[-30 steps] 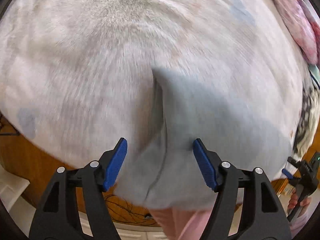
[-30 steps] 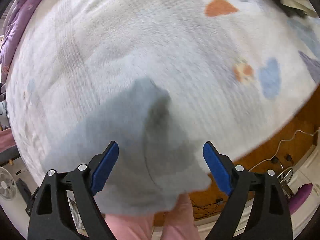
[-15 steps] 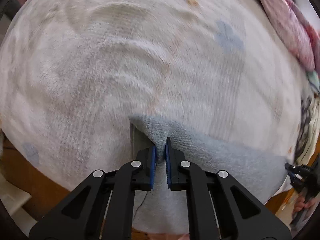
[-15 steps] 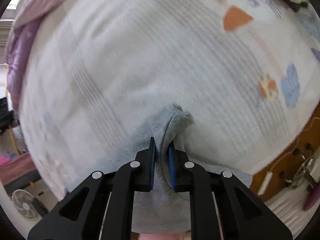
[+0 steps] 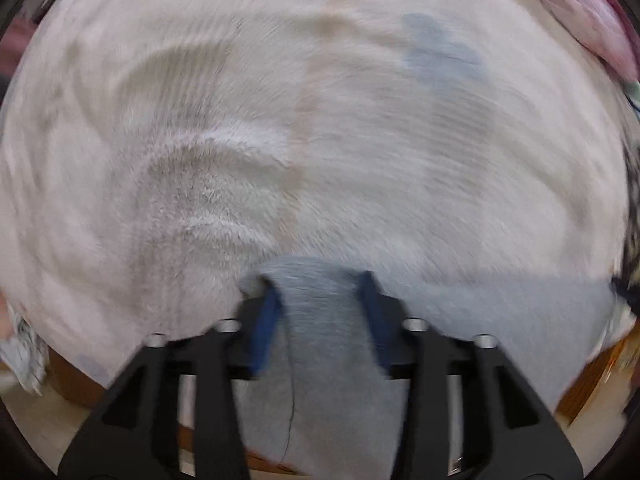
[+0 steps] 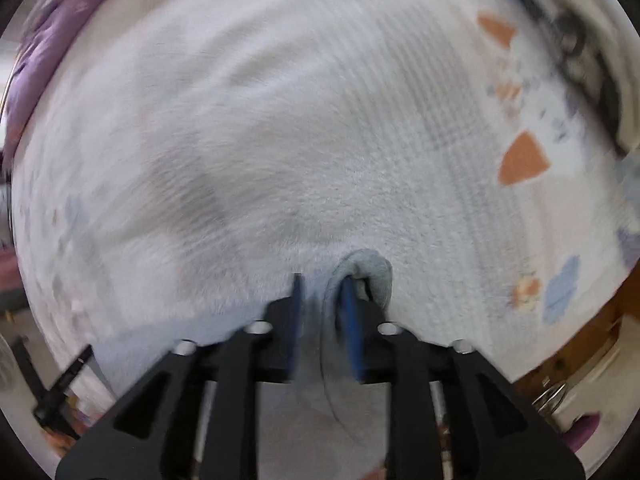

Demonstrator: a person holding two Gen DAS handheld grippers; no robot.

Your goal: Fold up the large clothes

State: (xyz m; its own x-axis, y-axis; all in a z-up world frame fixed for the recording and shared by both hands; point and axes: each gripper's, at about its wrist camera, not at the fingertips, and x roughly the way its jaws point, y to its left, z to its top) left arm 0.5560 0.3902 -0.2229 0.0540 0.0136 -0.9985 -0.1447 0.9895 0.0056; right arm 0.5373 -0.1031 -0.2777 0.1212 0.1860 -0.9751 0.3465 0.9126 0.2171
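A grey garment (image 5: 332, 344) lies on a white fleece blanket (image 5: 280, 128) at the near edge of the bed. In the left wrist view my left gripper (image 5: 320, 300) stands partly open, its blue pads either side of the garment's corner, cloth lying between them. In the right wrist view the same grey garment (image 6: 372, 276) bunches at the tips of my right gripper (image 6: 322, 300), whose pads are a little apart with a fold of cloth between them. Both views are blurred by motion.
The blanket (image 6: 320, 120) has orange (image 6: 522, 160) and blue (image 6: 560, 292) printed shapes. Purple bedding (image 6: 48, 40) lies at the far left, pink bedding (image 5: 580, 12) at the far right. The wooden bed frame (image 6: 580, 356) and floor show below.
Both grippers went from open to shut on the garment's corners half a second ago. Now the left jaws have spread apart again and the right jaws have widened slightly; both have moved forward over the blanket.
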